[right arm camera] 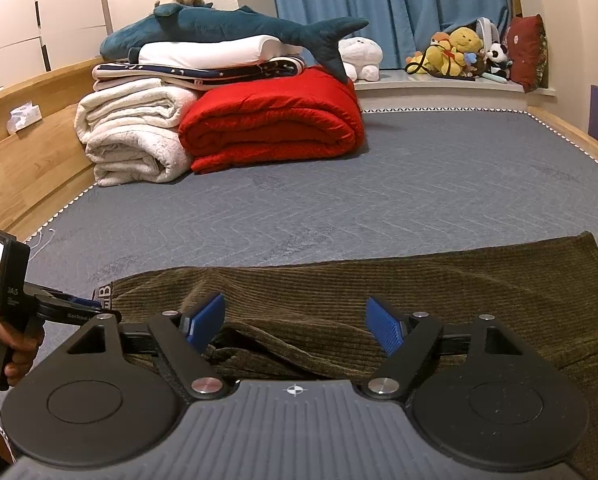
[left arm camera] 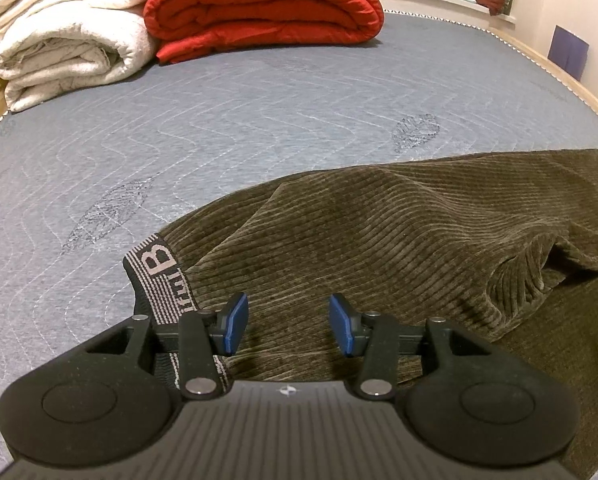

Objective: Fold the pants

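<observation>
Corduroy pants under both parted claws

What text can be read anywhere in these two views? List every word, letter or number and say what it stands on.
"B": large pale letter on the black-and-pale striped elastic waistband of the olive-brown corduroy pants; smaller letters beside it are unreadable.
"DAS": on the black handheld left gripper seen from the right wrist; smaller lines below are blurred.
"Gen...": pale print on that gripper's arm, rest unreadable.
Nothing else is legible.
</observation>
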### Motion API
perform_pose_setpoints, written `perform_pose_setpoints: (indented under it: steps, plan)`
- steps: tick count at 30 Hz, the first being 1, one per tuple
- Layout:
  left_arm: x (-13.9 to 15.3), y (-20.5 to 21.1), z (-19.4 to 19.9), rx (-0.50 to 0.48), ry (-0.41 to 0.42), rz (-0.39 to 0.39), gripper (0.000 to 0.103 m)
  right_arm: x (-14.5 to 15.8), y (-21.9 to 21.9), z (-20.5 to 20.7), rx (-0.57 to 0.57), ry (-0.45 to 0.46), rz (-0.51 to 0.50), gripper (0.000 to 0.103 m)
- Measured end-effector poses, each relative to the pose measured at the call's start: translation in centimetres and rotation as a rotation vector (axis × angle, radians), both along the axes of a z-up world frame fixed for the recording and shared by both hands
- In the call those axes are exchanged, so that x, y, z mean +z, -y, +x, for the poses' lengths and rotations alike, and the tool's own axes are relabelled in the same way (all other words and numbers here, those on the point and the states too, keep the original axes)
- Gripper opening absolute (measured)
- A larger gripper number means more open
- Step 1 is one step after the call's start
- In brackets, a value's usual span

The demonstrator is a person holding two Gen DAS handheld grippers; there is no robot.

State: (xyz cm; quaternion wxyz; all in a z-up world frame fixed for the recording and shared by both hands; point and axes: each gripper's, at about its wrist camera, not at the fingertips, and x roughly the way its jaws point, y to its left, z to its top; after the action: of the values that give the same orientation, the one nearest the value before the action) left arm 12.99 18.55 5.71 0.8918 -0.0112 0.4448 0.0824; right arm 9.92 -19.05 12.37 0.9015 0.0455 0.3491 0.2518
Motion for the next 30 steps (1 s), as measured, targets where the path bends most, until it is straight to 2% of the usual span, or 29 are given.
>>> perform_pose_setpoints:
  steps: [30]
  plan:
    - [0.02, 0.10, 0.02, -0.007, 0.001, 0.000, 0.052, 0.00, -0.37, -0.19, 0.001, -0.004, -0.009, 0.083]
